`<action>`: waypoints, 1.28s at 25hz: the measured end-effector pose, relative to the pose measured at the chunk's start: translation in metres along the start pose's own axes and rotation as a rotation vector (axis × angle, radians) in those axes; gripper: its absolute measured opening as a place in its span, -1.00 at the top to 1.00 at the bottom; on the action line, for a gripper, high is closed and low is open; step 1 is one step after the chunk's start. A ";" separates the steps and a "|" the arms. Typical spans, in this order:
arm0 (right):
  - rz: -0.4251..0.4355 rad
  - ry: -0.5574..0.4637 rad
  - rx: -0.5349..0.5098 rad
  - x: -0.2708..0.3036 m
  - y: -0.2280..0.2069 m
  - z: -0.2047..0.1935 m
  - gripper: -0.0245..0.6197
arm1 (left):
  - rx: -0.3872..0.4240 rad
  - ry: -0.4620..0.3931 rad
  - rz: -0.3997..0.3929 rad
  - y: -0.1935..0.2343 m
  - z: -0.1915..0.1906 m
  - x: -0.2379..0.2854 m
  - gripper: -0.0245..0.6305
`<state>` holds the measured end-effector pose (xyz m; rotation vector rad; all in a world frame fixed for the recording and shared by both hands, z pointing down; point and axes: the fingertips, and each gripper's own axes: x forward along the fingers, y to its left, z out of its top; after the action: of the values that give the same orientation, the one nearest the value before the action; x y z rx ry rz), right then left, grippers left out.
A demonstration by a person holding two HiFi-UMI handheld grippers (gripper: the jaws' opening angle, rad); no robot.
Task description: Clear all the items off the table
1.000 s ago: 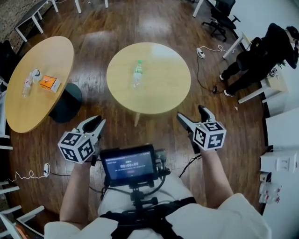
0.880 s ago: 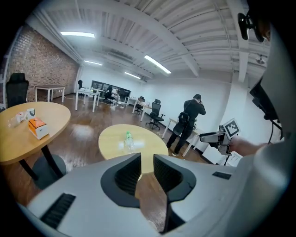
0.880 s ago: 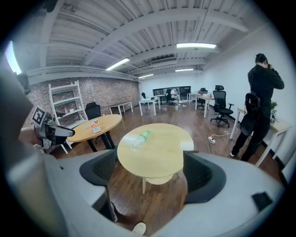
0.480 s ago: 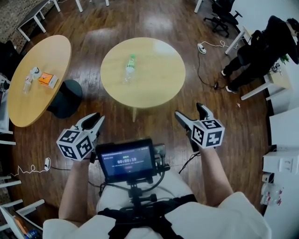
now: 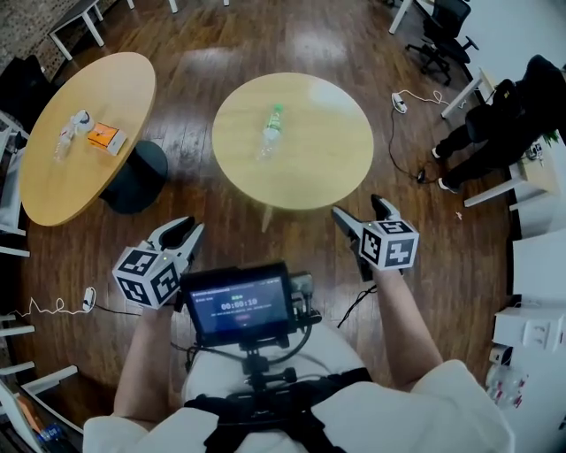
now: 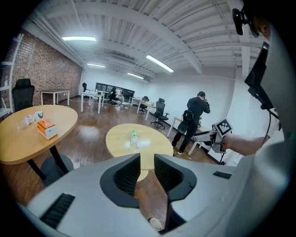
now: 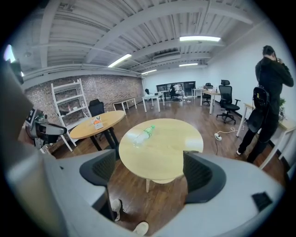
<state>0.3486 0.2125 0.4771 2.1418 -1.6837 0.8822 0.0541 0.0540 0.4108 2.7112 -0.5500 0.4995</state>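
A clear plastic bottle with a green cap [image 5: 270, 133] lies on its side on the round wooden table [image 5: 323, 164], ahead of me. It also shows as the bottle [image 6: 134, 140] in the left gripper view and the bottle [image 7: 142, 133] in the right gripper view. My left gripper [image 5: 184, 228] hangs over the floor short of the table's near left edge, jaws open by a narrow gap, nothing between them. My right gripper [image 5: 357, 209] is at the table's near right edge, jaws wide open and empty. Both are well apart from the bottle.
A second round table [image 5: 62, 190] at the left carries an orange box [image 5: 106, 137] and a small bottle [image 5: 64, 138]. Its dark base [image 5: 133, 177] stands on the wood floor. A person in black [image 5: 495, 124], an office chair [image 5: 447, 26] and a power strip with cable [image 5: 402, 102] are at the right.
The head view has shifted, so both tables sit further right in the frame. Both grippers keep about the same pose and opening.
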 end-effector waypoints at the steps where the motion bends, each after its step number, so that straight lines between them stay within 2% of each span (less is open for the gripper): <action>1: -0.001 0.009 0.001 0.008 0.004 0.002 -0.52 | -0.006 -0.003 -0.005 0.007 0.000 -0.002 0.63; 7: -0.004 0.072 0.010 0.081 0.058 0.027 -0.52 | -0.022 0.011 -0.032 0.090 0.000 -0.013 0.63; 13: -0.037 0.093 0.026 0.112 0.061 0.048 -0.52 | 0.026 0.030 -0.034 0.106 0.021 -0.021 0.63; 17: -0.070 0.151 0.022 0.168 0.086 0.050 -0.52 | 0.034 0.033 -0.039 0.158 0.028 -0.040 0.63; 23: -0.138 0.269 0.115 0.239 0.082 0.044 -0.52 | 0.010 0.043 -0.019 0.205 0.027 -0.055 0.63; 25: -0.152 0.315 0.110 0.260 0.079 0.041 -0.47 | -0.008 0.038 -0.003 0.211 0.026 -0.058 0.63; 32: -0.228 0.446 0.086 0.332 0.049 0.039 -0.47 | -0.062 0.048 0.102 0.230 0.021 -0.066 0.63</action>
<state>0.3584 -0.0818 0.6434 1.9488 -1.1787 1.2638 -0.0949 -0.1339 0.4228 2.6157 -0.6822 0.5628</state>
